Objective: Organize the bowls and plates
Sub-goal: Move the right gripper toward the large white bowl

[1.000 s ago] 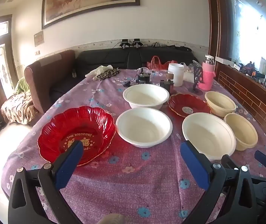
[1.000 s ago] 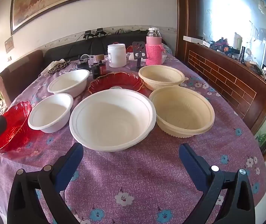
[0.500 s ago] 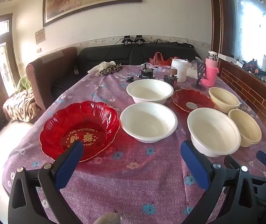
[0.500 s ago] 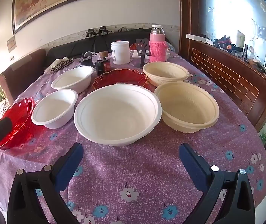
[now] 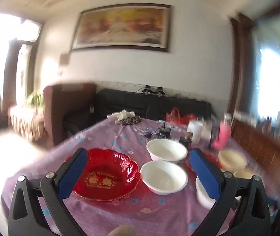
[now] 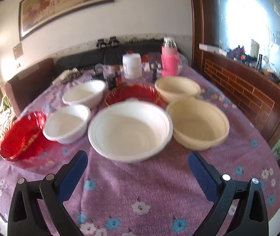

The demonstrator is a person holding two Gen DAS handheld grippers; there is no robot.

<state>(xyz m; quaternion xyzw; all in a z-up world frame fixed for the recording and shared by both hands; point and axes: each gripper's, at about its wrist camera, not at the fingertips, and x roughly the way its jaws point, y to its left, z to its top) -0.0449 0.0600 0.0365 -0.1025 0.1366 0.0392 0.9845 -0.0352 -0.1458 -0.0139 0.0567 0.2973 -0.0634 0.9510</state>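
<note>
Both tools spread wide, holding nothing
Left tool [image 5: 138,166], right tool [image 6: 137,166]; scalloped glossy red dish [image 5: 107,178], round white bowl [image 6: 130,130] on fuzzy floral table [image 6: 159,192]

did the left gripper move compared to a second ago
Yes. The left gripper has tilted upward and drawn back: the framed painting now sits mid-frame, and the red plate appears lower, between its open jaws.

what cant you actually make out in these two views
- Left wrist view: the big white bowl is mostly hidden behind the left gripper's right finger.
- Left wrist view: the cream bowls are smeared by motion blur.
- Right wrist view: the small red plate is partly hidden behind the big white bowl.
</note>
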